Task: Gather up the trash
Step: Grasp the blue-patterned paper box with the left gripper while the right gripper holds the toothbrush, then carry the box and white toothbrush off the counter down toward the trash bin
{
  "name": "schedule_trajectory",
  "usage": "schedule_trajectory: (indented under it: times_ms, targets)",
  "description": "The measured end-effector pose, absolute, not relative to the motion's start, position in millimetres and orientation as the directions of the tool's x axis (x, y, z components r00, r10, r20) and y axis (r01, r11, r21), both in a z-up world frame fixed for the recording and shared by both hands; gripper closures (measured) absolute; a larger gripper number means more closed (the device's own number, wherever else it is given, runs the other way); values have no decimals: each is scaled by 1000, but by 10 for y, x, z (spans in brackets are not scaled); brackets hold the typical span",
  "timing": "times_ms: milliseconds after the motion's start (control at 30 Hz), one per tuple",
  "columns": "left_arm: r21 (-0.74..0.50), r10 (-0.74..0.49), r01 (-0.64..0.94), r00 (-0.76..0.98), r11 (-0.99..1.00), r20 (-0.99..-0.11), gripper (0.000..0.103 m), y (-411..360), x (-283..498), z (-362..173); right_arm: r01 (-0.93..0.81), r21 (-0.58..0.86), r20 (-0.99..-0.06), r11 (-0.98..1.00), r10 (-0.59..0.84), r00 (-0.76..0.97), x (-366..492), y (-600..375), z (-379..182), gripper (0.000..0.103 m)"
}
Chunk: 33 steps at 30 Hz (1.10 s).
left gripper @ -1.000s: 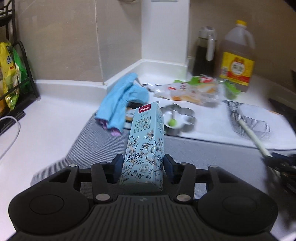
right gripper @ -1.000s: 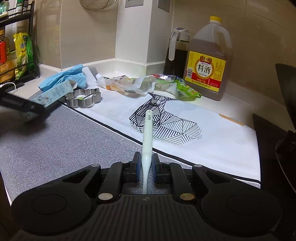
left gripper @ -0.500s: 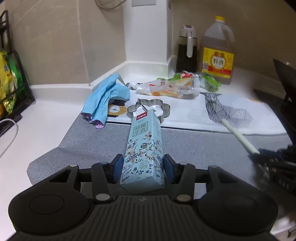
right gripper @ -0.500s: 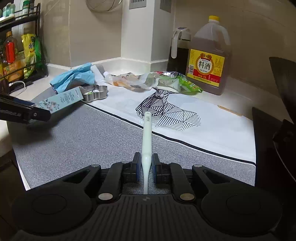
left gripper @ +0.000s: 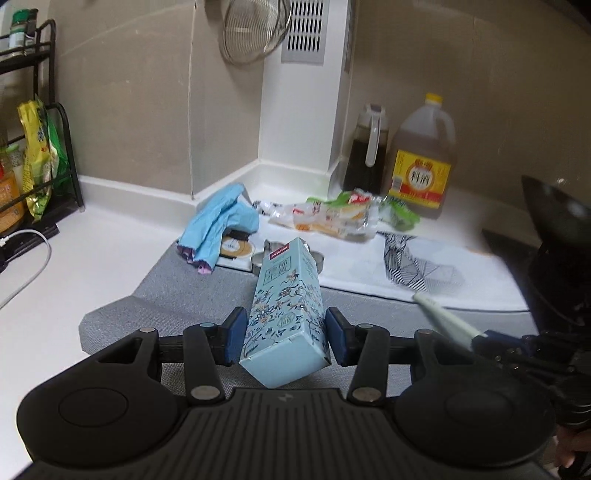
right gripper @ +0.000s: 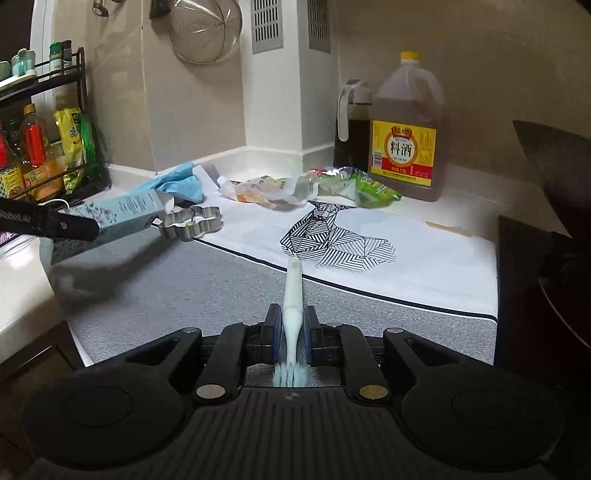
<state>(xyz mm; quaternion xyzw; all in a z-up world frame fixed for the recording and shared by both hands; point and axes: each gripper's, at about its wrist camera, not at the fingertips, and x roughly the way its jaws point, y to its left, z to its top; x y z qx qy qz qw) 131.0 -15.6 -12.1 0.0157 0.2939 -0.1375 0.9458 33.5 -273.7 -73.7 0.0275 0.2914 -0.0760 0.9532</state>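
The left gripper (left gripper: 283, 341) is clamped on a pale blue floral carton (left gripper: 286, 317), held clear above the grey mat (left gripper: 192, 291). The right gripper (right gripper: 291, 332) is closed tight on a pale toothbrush (right gripper: 293, 295), bristles toward the camera. Both point downward over the white countertop (left gripper: 92, 251). Near the tiled corner lie a blue glove (left gripper: 218, 221), crumpled plastic wrappers (left gripper: 328, 218), a flower-shaped metal cutter (right gripper: 192, 223), 1 cooking-wine jug (right gripper: 406, 133) and 1 dark sauce dispenser (right gripper: 352, 129).

I see a yellow-capped cooking wine jug (right gripper: 406, 129) at the counter's back edge, a dark cruet (right gripper: 352, 125) touching it, a strainer (right gripper: 205, 29) on the wall.
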Motion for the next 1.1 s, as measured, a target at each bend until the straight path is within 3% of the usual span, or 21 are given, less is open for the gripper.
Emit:
schedule_trajectory:
  times_ms: [700, 1100]
  targets:
    - [-49, -234, 244, 829, 969, -507, 51, 265, 177, 10, 12, 6, -484, 1000, -7, 875, -213, -2170, -375, 90]
    - [-68, -152, 137, 823, 988, -547, 51, 754, -586, -132, -179, -17, -440, 984, 154, 885, -722, -1537, -99, 90]
